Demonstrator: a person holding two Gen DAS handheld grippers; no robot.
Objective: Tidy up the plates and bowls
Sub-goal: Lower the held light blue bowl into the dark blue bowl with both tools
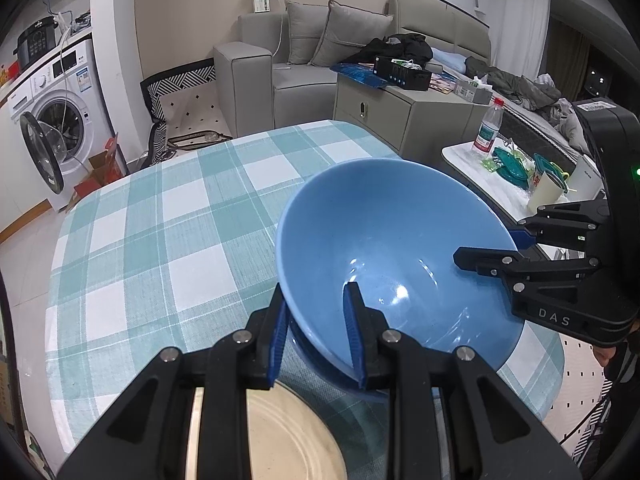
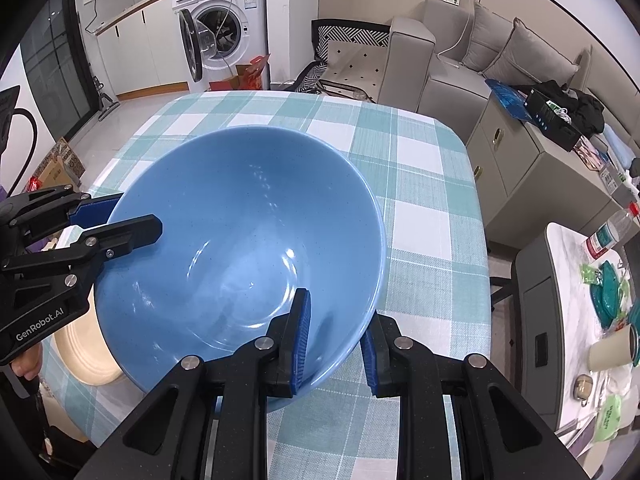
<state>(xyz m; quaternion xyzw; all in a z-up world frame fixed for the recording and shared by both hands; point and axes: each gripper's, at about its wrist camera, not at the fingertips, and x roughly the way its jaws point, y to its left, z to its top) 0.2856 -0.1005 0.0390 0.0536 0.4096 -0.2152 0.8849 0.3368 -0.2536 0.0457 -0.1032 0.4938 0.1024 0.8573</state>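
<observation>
Blue bowl [image 1: 396, 248], wide and deep, held tilted above the checked tablecloth [image 1: 160, 220] near the table's near edge. Its glaze shows sharp highlights, so it is probably ceramic: rigid, fairly heavy, slick, and liable to chip if knocked or dropped. The thin rim is the only practical hold, one finger inside the wall and one outside.

Left gripper [image 1: 316, 332]: closed on the bowl's rim at one side, blue pads pressing the wall from inside and out. Right gripper [image 2: 336, 340]: clamped likewise on the rim at another point, some way round. Two spaced grips should resist the bowl's tendency to swing on a smooth rim; a pinch this narrow could slip if either hand twists.

Cream plate [image 1: 280, 432]: lies flat on the cloth directly below and beside the bowl, partly hidden by the left gripper; in the right wrist view its edge [image 2: 84, 352] shows under the bowl's lower side. Whether bowl and plate touch cannot be told. It is the nearest thing to strike when lowering.

The cloth beyond is bare. A side table [image 2: 568, 280] with bottle, cup and green containers stands apart to the right, a sofa [image 1: 256, 76] and washing machine [image 2: 224, 16] farther off.
</observation>
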